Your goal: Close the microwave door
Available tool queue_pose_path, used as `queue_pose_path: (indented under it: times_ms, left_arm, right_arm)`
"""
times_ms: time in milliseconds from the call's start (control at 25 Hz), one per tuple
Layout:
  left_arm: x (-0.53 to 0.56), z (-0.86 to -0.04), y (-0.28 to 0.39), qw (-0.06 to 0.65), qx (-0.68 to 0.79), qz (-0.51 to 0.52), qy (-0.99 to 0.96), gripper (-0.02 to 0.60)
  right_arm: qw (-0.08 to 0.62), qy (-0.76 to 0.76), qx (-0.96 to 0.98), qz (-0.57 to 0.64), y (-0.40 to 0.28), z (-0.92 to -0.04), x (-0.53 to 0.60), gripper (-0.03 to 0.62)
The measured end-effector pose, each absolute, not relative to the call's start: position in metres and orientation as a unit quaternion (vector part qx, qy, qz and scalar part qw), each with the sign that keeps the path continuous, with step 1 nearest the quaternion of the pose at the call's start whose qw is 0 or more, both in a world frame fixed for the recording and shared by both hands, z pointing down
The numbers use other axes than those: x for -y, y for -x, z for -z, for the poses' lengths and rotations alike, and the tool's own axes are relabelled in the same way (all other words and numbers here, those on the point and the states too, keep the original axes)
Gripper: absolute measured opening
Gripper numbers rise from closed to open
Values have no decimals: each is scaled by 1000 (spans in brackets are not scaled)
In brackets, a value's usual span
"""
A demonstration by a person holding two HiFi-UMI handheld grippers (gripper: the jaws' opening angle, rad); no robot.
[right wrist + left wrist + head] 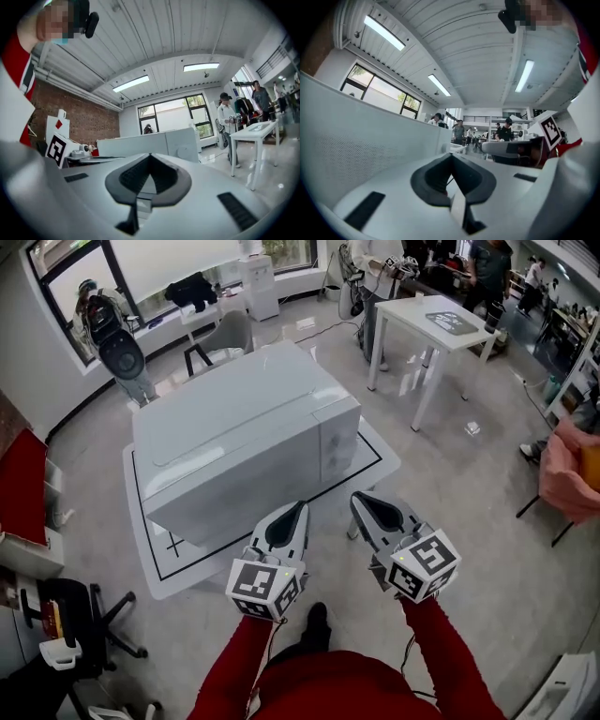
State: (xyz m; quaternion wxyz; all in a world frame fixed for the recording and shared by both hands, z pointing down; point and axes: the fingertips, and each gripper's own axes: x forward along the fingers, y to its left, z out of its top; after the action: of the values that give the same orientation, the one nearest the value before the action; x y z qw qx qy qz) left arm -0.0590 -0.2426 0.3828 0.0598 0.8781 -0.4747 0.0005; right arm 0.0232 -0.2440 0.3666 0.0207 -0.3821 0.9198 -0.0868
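A white microwave (244,437) stands on a low white table (159,573) marked with a black outline. Its door (248,488) lies flush with the front, beside the control panel (339,442). My left gripper (302,507) is shut and empty, its tips just short of the door's lower front. A little to its right my right gripper (356,496) is also shut and empty, near the table's front corner. In the left gripper view the shut left gripper (451,155) has the microwave wall (361,136) close on its left. From the right gripper (150,156) the microwave (154,143) shows further off.
A tall white table (441,320) stands at the back right and a pink chair (567,474) at the right edge. A grey chair (225,338) sits behind the microwave and a black office chair (80,624) at the lower left. Several people stand far back.
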Motion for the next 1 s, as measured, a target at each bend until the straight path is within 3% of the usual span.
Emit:
queue_pose_path:
  times_ms: [200,480,1000]
  left_arm:
    - [207,-386,53,74,439,6,-896,9]
    - [166,-394,46,75,412,-23,-908,9]
    - [128,-378,72,46,446,-5,-894,9]
  right_arm:
    - [50,346,-929,118,-42,-361,201,14]
    - [41,334,-934,120,-59,-359,153,14]
    - [74,396,-908,109,-111,-364,122,14]
